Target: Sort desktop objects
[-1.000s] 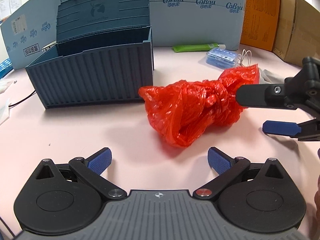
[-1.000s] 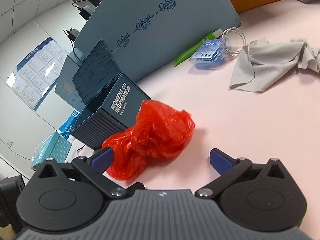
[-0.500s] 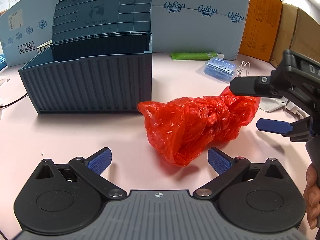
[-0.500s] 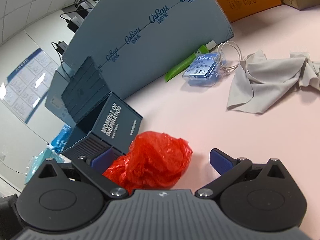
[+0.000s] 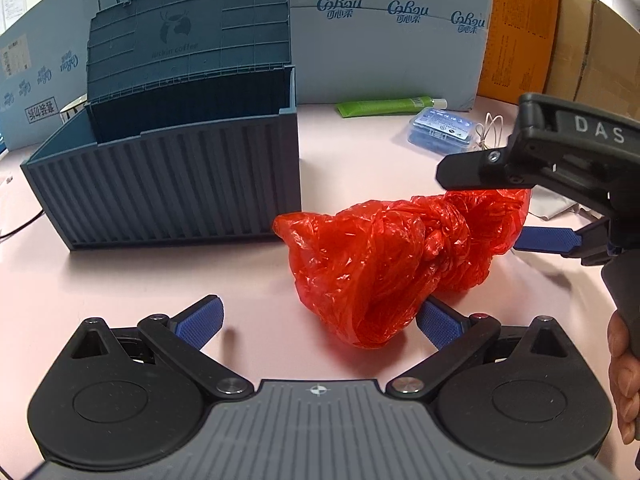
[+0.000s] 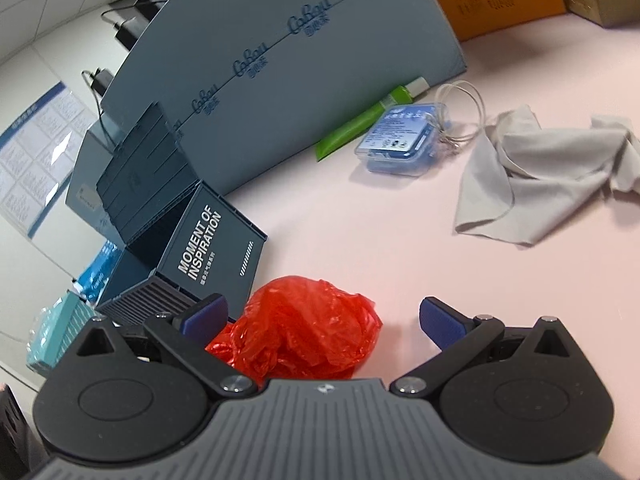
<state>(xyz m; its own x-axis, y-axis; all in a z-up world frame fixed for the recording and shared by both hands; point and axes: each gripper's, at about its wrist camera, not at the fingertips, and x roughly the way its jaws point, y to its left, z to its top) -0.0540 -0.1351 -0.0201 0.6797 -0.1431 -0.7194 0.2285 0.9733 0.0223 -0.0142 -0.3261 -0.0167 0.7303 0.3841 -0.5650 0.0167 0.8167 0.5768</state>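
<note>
A crumpled red plastic bag [image 5: 392, 256] lies on the pink table, just right of the dark blue container box [image 5: 180, 176], whose lid stands open. My left gripper [image 5: 320, 318] is open, and the bag's near end reaches in beside its right finger. The right gripper [image 5: 482, 206] comes in from the right, open, with one finger above and one below the bag's knotted right end. In the right wrist view the bag [image 6: 304, 328] sits between the open fingers of the right gripper [image 6: 322, 318], next to the box [image 6: 208, 248].
A green tube [image 6: 360, 126], a clear blue case [image 6: 400, 140], a wire loop [image 6: 464, 108] and a grey cloth [image 6: 540, 184] lie farther back. A light blue board [image 5: 392, 40] and cardboard boxes [image 5: 580, 48] line the rear. A hand [image 5: 624, 372] holds the right gripper's handle.
Both grippers have come closer to the red bag. The right gripper has slid in so its open fingers now straddle the bag's right end. The bag's near end now reaches my left fingers.
</note>
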